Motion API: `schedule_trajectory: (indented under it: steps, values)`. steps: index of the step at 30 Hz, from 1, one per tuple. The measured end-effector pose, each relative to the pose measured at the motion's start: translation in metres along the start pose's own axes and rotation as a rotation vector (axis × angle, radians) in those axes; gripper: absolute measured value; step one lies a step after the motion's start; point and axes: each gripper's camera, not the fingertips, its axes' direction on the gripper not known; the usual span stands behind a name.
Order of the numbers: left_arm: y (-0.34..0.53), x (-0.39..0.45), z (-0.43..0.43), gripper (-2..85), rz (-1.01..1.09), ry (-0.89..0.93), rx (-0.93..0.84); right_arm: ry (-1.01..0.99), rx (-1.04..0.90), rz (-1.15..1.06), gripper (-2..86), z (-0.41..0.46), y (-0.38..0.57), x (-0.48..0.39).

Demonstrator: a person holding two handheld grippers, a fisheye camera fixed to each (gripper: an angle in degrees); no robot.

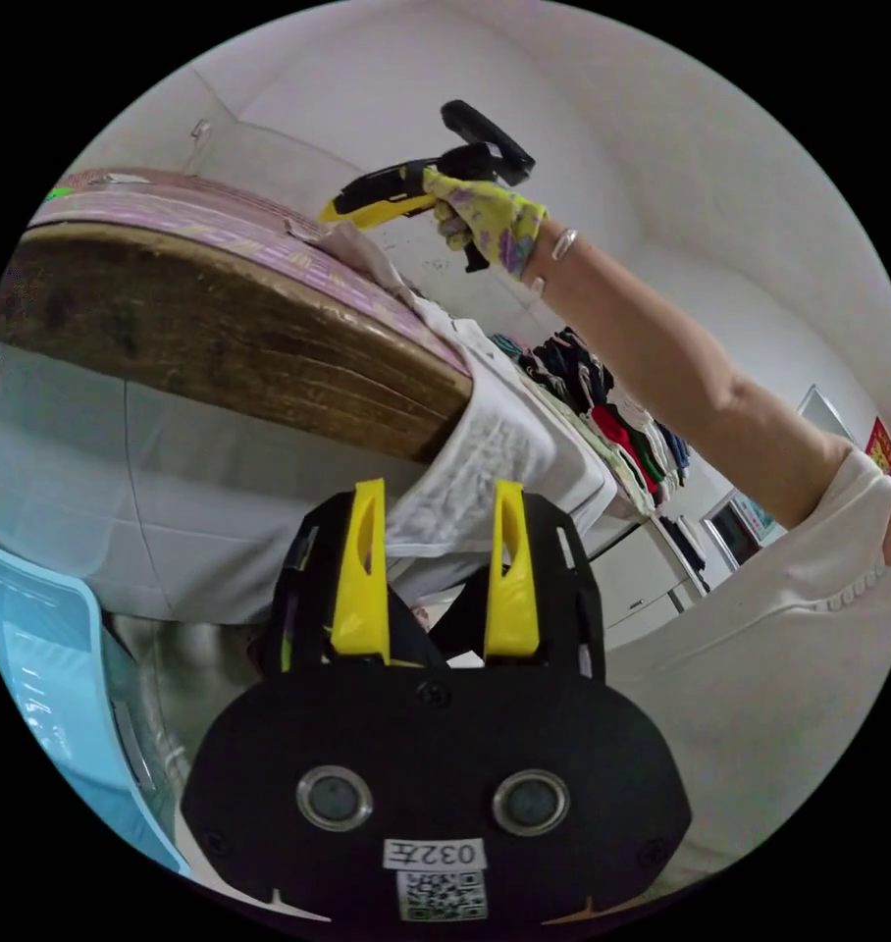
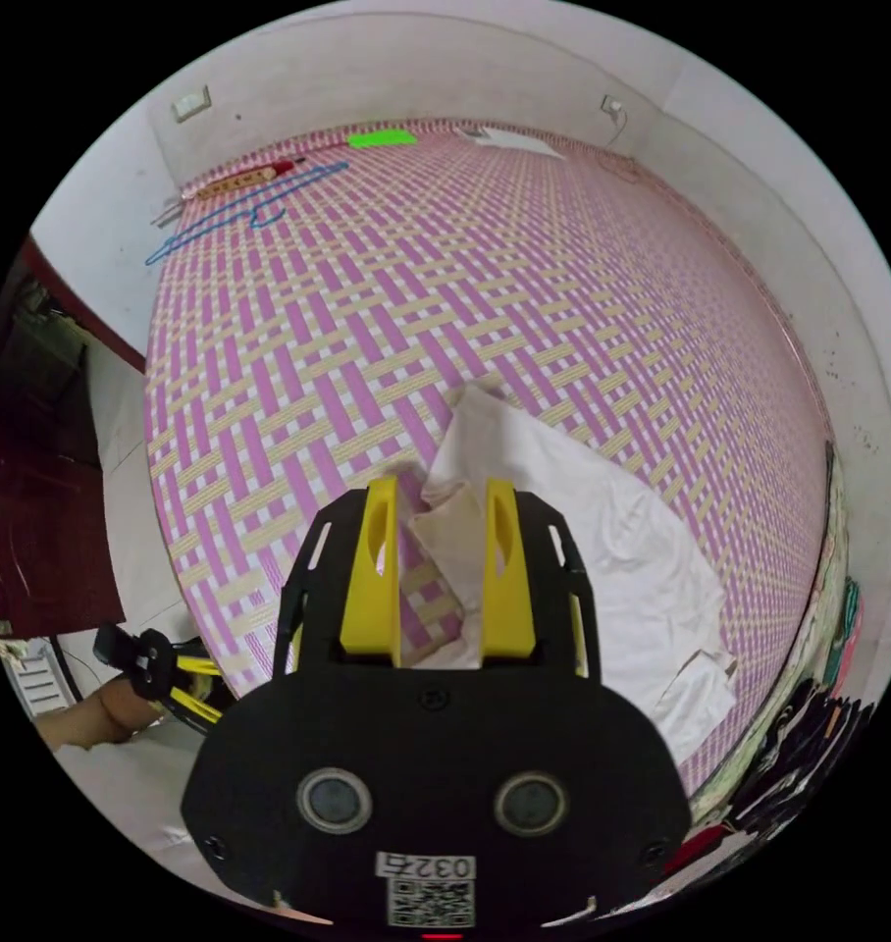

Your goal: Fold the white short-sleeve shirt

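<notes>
Right gripper view, your right gripper spread over the white shirt on the woven mat, left gripper view, your left gripper spread below the bed edge, shirt hem draping.

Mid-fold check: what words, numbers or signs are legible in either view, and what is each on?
White sticker on the left gripper body: short code, looks mirrored, not reliably readable.
Matching white sticker on the right gripper: same.
Red wall sign: too small to read.
White short-sleeve shirt: no print visible.
</notes>
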Motion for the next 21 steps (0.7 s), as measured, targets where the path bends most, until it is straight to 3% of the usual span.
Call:
schedule_trajectory:
  steps: [4,12,21]
  values:
    - [-0.006,-0.010,0.022,8.1,0.039,0.001,-0.089,-0.020,-0.147,0.020,9.7,0.022,-0.015,0.010]
    - [-0.003,-0.008,0.030,-0.3,0.121,0.035,-0.084,-0.004,-0.111,0.042,1.8,0.018,0.006,0.046]
    - [-0.022,0.011,0.005,-0.8,0.192,0.142,-0.091,-0.667,0.419,0.398,0.7,-0.040,0.128,0.207]
